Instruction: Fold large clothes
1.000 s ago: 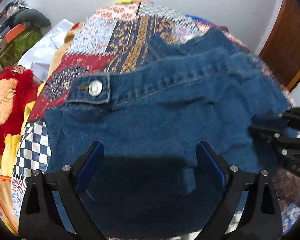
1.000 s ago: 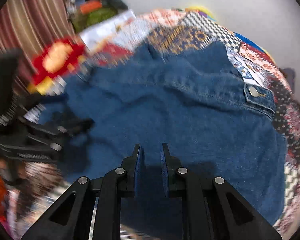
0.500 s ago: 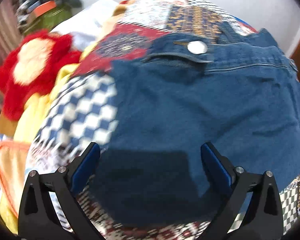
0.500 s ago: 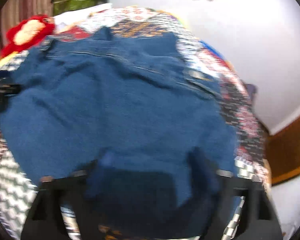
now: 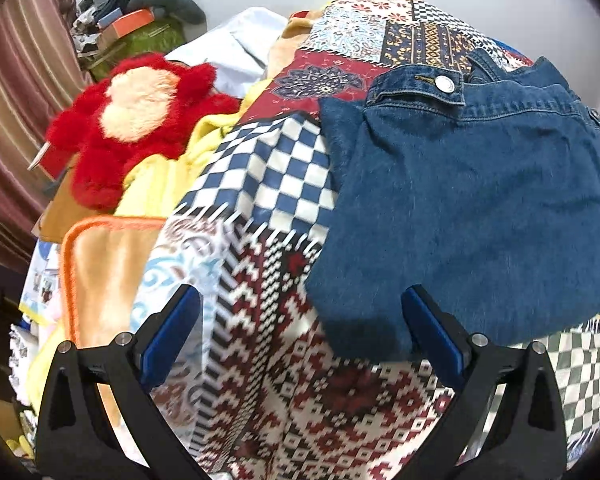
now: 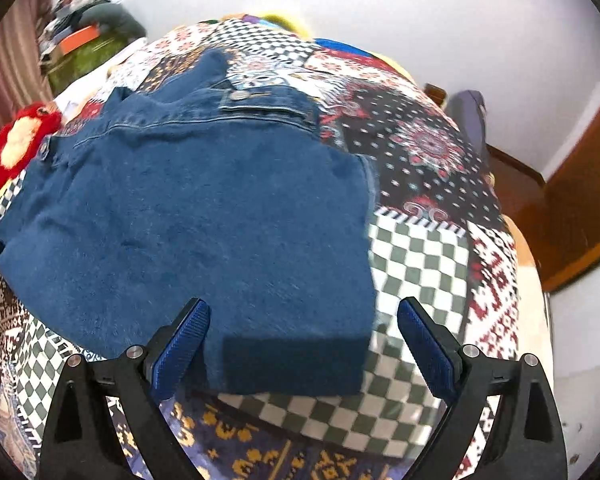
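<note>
The denim jacket (image 6: 188, 216) was spread on the patchwork quilt (image 5: 284, 380) ahead of both claws. The left claw (image 5: 300, 336) and the right claw (image 6: 302, 340) were held wide open, with nothing gripped.

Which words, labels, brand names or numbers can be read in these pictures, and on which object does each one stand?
No text can be read in either view.
Metal button on the denim garment: any embossing is too small to read.
Yellow shapes on the dark blue patch of the patchwork bedspread: blurred, seemingly only pattern.
Boxes in the corner pile: too small and blurred to read.
</note>
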`<state>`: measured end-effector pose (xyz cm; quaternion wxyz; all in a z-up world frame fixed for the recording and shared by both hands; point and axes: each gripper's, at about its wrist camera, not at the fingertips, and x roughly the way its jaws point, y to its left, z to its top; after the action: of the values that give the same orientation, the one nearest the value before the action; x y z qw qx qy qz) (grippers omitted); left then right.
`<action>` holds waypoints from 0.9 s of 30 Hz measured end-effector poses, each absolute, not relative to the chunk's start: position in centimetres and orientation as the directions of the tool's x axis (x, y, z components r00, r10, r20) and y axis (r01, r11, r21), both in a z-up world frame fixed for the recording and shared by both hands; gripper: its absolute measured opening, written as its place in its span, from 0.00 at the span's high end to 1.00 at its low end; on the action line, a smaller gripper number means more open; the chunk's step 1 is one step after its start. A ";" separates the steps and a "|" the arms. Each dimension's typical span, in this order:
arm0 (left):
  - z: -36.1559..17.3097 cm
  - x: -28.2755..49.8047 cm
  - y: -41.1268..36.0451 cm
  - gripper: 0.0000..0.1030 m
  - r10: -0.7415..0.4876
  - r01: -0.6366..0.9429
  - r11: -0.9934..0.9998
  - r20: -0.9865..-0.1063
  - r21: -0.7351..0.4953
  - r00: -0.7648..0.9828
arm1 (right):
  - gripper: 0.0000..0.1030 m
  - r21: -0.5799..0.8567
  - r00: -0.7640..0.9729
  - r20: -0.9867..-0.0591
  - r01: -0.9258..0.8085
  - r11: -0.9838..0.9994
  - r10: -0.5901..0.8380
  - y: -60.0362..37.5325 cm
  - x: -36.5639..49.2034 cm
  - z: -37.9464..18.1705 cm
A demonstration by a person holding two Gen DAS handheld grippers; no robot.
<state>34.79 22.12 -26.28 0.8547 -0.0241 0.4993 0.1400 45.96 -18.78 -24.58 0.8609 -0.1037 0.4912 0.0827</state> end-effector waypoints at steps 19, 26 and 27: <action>-19.3 30.5 23.0 0.00 0.097 -0.363 0.913 -0.765 -0.186 0.637 | 0.08 -0.095 0.648 -0.744 -0.343 0.935 0.162 -14.6 41.6 -17.2; -24.5 31.7 22.9 0.00 -0.148 -0.385 0.807 -0.785 -0.448 0.602 | 0.06 0.010 0.595 -0.758 -0.397 0.918 0.266 -11.1 41.8 -18.1; -25.7 31.9 22.8 0.00 -0.197 -0.393 0.777 -0.783 -0.492 0.590 | 0.06 0.032 0.574 -0.770 -0.403 0.915 0.280 -10.6 42.0 -18.7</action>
<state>31.88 22.76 -25.73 0.8291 -0.3285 0.4486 0.0591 42.01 -10.56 -18.68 0.8841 -0.0734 0.4192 0.1931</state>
